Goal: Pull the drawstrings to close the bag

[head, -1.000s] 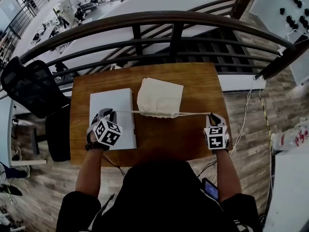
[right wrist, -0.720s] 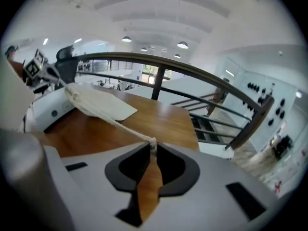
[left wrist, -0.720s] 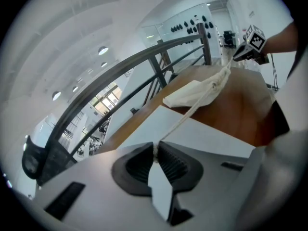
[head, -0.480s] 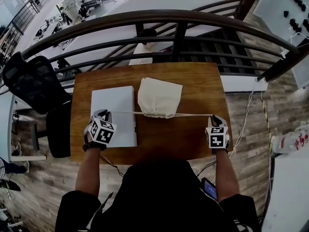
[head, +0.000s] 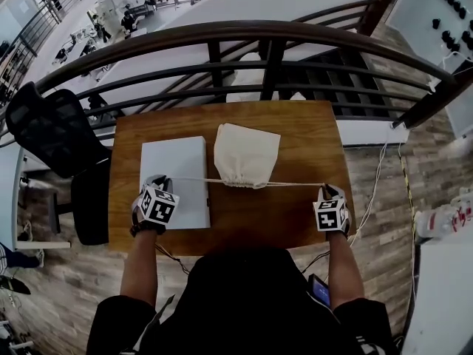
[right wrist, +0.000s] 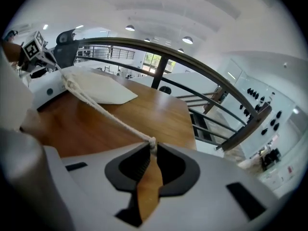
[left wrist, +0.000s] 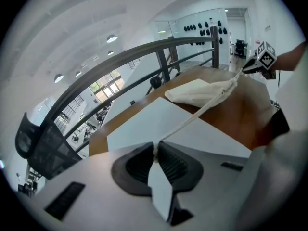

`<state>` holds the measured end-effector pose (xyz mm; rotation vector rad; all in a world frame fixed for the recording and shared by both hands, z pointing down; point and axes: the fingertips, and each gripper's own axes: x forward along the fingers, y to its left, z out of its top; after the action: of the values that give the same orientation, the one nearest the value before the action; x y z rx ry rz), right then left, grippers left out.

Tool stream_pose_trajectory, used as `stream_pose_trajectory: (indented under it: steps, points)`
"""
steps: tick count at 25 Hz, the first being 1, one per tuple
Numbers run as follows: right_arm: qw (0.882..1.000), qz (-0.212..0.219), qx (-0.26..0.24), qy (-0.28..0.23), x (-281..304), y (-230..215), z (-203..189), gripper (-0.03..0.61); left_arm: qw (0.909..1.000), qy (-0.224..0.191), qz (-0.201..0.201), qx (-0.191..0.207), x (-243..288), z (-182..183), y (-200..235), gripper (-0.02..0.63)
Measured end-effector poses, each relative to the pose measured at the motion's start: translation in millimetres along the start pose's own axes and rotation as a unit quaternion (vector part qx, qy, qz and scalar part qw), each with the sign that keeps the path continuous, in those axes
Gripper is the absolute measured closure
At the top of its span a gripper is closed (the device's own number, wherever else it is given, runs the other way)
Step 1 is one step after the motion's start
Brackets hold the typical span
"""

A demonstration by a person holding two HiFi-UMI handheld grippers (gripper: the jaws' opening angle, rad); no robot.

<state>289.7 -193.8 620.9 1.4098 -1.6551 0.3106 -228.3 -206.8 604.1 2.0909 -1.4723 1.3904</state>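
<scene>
Grey plastic jaws of the left gripper point(left wrist: 155, 150) are pinching almost fully together on the end of the left drawstring point(head: 189, 180). The jaws of the right gripper point(right wrist: 151, 147) are clamping the knotted end of the right drawstring point(head: 295, 184) in the same way. Both grippers are hovering over the near part of a wooden table point(head: 281, 217), one out at each side.

The two cords are running taut in one nearly straight line across the table, from left to right. They are meeting at the cream cloth bag point(head: 247, 152), which is lying between the grippers and slightly beyond them. Each gripper is sitting about equally far from it. The bag's near edge, its mouth, is bunching into tight gathers where the cords enter, so it appears mostly drawn shut. Any further pull would need to go outward along that line, with the hands moving away from each other.

Under the left cord a flat white box point(head: 174, 161) is resting on the table. Beyond the table's far edge a dark curved railing point(head: 259, 29) is crossing the view.

Nothing is showing readable writing or a brand; only black-and-white square markers are appearing on the gripper cubes.
</scene>
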Motion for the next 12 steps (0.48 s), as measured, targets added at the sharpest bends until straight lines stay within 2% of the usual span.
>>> stream_pose_trajectory:
  steps: [4, 8, 12]
  points:
    - [1.000, 0.000, 0.006, 0.000, 0, 11, 4, 0.535, 0.9997, 0.017, 0.011, -0.013, 7, -12, -3, 0.575]
    - [0.999, 0.012, 0.032, -0.008, -5, 22, 19, 0.535, 0.9997, 0.011, 0.011, -0.018, 2, -4, -6, 0.574]
    - [0.999, 0.030, 0.032, -0.015, -14, 31, 25, 0.534, 1.0000, -0.002, -0.002, 0.001, -10, 8, -19, 0.572]
